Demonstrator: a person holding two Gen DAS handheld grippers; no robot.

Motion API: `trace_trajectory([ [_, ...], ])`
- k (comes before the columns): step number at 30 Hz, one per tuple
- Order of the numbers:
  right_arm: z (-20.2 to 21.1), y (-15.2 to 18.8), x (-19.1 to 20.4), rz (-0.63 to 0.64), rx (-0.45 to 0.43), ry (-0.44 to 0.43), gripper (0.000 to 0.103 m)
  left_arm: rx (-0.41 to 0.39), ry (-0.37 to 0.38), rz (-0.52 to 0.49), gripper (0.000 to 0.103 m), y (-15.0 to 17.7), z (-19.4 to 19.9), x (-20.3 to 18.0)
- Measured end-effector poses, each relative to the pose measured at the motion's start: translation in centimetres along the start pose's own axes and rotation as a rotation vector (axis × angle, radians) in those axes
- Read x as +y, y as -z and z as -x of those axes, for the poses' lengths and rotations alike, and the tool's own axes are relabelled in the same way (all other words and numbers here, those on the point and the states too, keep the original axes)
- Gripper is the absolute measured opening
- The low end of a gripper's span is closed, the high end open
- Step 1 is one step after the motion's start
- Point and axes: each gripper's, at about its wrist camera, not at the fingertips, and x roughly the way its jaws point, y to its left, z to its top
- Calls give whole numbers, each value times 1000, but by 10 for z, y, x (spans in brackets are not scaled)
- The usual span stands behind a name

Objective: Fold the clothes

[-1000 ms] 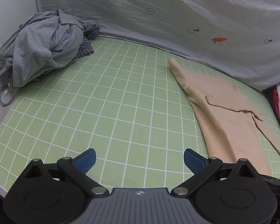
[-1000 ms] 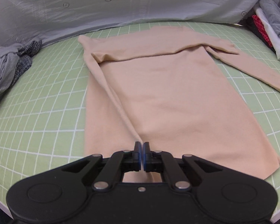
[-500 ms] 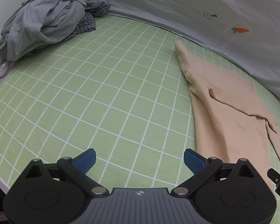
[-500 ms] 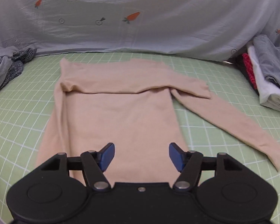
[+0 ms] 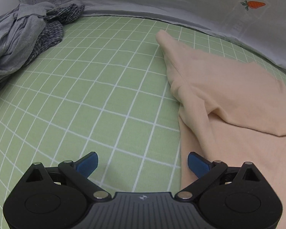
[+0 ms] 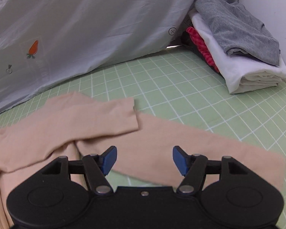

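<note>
Both tongs gaping and empty, we should pinch the peach knit top's outstretched sleeve (image 6: 200,148), just ahead of the right gripper (image 6: 144,160), near its cuff; left gripper (image 5: 142,165) idles beside the hem.

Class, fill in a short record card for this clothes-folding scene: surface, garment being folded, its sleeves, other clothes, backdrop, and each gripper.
surface: green gridded mat
garment: peach long-sleeved top, lying flat
sleeves: one sleeve folded across the body; other sleeve stretched out on the mat
unfolded pile: grey clothes heap
folded stack: grey, white and red items
backdrop: grey carrot-print sheet
left gripper: jaws open, holding nothing
right gripper: jaws open, above the outstretched sleeve
</note>
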Motion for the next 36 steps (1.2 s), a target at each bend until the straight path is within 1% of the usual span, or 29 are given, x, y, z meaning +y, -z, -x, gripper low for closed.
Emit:
trace_trajectory([
  [3, -32, -22, -1, -31, 35, -27, 66, -30, -29, -28, 100, -20, -11, -12],
  [6, -60, -33, 6, -41, 64, -63, 66, -10, -48, -56, 100, -34, -25, -23],
  [7, -66, -34, 10, -31, 63, -65, 66, -7, -57, -57, 103, -36, -28, -25],
  [8, -71, -35, 14, -21, 62, -67, 67, -6, -62, -59, 103, -38, -29, -26],
  [9, -76, -36, 18, -7, 60, -68, 72, -6, -60, -61, 103, -38, -30, -26],
  [12, -82, -38, 36, 93, 44, -64, 71, -1, -40, -43, 103, -37, -32, -21],
  [15, -84, -37, 51, 188, 38, -58, 56, 13, -21, -18, 103, -38, -34, -17],
  [17, -83, -39, 54, 210, 30, -67, 44, 21, -11, -7, 103, -38, -35, -15],
  [18, -83, -41, 56, 218, 27, -73, 28, 19, -10, -12, 103, -38, -35, -15],
  [19, -83, -44, 57, 232, 25, -73, 4, 17, -9, -15, 103, -38, -35, -15],
  [21, -79, -52, 56, 236, 3, -96, 4, 15, -7, -16, 103, -38, -35, -15],
  [23, -65, -66, 54, 224, -57, -124, 3, 13, -4, -14, 103, -38, -35, -15],
  [24, -55, -75, 52, 214, -99, -134, 3, 13, -2, -13, 103, -37, -35, -15],
  [26, -26, -96, 43, 158, -216, -134, 2, 13, 5, -8, 103, -37, -36, -13],
  [27, -9, -107, 35, 108, -296, -107, 2, 16, 10, -1, 103, -37, -36, -12],
  [28, -4, -113, 26, 68, -337, -85, 2, 18, 14, 10, 103, -37, -37, -11],
  [29, -8, -117, 18, 32, -342, -50, 2, 22, 17, 24, 103, -37, -38, -11],
  [31, -40, -118, 4, 14, -239, 4, 2, 35, 22, 32, 103, -39, -38, -10],
  [33, -59, -110, -3, 2, -173, 29, 2, 52, 26, 30, 103, -42, -38, -9],
  [35, -61, -101, -3, 23, -163, 43, 2, 62, 34, 32, 103, -46, -36, -7],
  [36, -62, -97, -2, 33, -158, 50, 2, 54, 47, 45, 103, -47, -33, -3],
])
